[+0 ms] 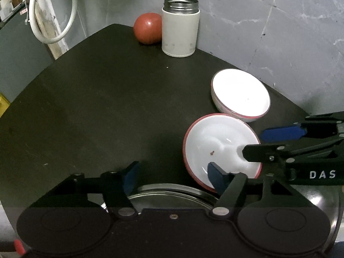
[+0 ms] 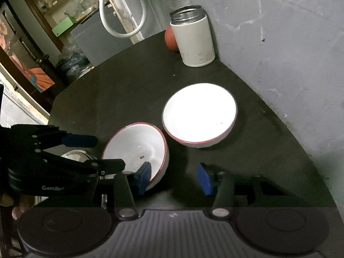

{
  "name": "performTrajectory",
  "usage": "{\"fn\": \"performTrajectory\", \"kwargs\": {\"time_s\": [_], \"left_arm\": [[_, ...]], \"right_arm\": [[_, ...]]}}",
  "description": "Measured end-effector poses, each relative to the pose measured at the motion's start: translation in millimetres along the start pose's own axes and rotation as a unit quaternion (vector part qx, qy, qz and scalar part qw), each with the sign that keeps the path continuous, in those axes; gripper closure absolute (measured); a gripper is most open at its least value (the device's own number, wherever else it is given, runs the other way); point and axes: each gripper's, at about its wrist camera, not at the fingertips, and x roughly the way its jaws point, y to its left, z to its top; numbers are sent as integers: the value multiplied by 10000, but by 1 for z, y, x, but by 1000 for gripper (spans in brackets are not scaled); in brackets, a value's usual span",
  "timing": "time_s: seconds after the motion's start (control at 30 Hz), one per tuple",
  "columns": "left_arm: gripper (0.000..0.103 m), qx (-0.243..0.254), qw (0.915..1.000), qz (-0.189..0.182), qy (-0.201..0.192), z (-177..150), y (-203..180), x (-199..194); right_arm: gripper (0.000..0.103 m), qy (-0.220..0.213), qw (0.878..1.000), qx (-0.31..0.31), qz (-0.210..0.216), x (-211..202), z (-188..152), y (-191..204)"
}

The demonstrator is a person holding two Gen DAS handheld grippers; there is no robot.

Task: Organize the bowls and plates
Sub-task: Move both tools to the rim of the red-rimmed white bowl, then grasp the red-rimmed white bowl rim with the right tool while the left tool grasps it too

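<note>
Two white bowls with red rims sit on a black table [image 1: 96,107]. The far bowl [image 1: 240,94] [image 2: 200,114] stands upright near the wall. The near bowl [image 1: 215,142] [image 2: 137,144] is tilted, leaning by a steel plate [image 1: 167,193] [image 2: 75,154]. My right gripper [image 2: 174,178] [image 1: 253,143] is open and straddles the near bowl's rim, one pad [image 2: 144,177] inside and the other outside. My left gripper [image 1: 174,177] [image 2: 108,152] is open above the steel plate, its right finger crossing the near bowl's lower rim.
A white canister with an open steel mouth [image 1: 180,28] [image 2: 193,38] and a red ball [image 1: 148,28] stand at the table's far corner against the grey wall. A white hose [image 1: 51,10] hangs beyond the left edge. Shelves and clutter [image 2: 53,21] lie left.
</note>
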Motion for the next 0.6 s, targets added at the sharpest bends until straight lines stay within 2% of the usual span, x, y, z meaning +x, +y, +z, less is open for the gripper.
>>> {"fn": "performTrajectory", "kwargs": {"time_s": [0.1,0.27,0.33,0.5,0.6], "left_arm": [[46,-52,10000,-3,8,1,0,1],[61,-154,9999,-66,9,1,-2,2],[64,-222,9997,-68,-6,2,-3,1],[84,-518,9985,-191,-46,1,-6,2],[89,-564,9983,-136,-63,1,-10,2]], "right_arm": [[62,39,10000,17,69,3,1,2],[63,97,9999,103,50,7,2,4],[64,102,9998,142,50,7,2,3],[76,109,9997,174,140,7,3,5],[81,121,9995,217,186,10,3,6]]}}
